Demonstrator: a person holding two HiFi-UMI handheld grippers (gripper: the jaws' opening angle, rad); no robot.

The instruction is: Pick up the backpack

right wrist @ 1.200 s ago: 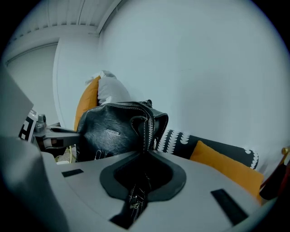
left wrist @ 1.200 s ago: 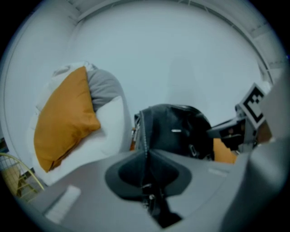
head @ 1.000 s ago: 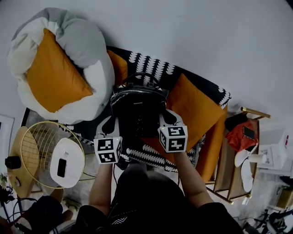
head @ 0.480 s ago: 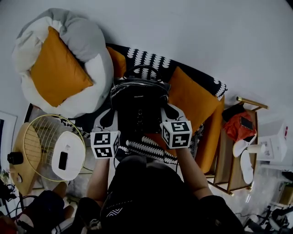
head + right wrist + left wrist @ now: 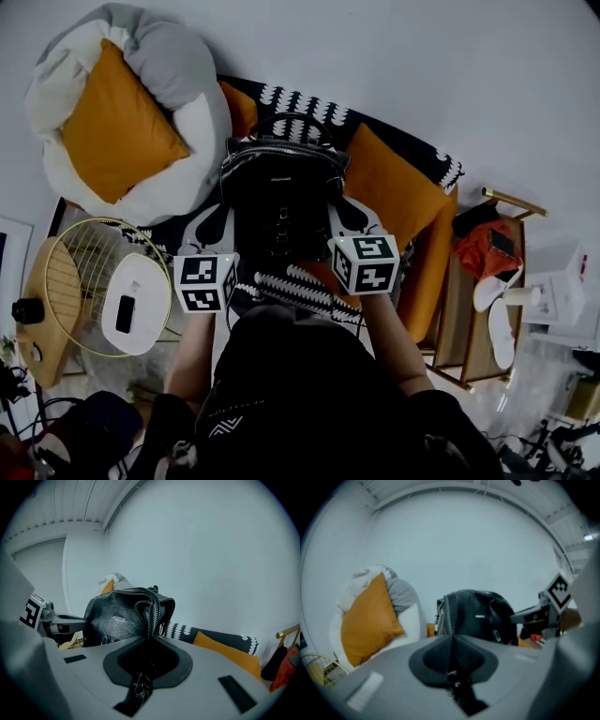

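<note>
Black leather backpack (image 5: pixel 281 202), its side seams clamped by left gripper (image 5: pixel 223 234) and right gripper (image 5: pixel 345 223); best raised evenly, grips firm, clearing the cushion (image 5: pixel 394 202) beside it.

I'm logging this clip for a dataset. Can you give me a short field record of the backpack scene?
backpack: black, upright, handle on top
left hand-held gripper: shut on the backpack's side
right hand-held gripper: shut on the backpack's other side
below: patterned throw, orange seat cushion
head view's left: grey-white beanbag with orange pillow
</note>
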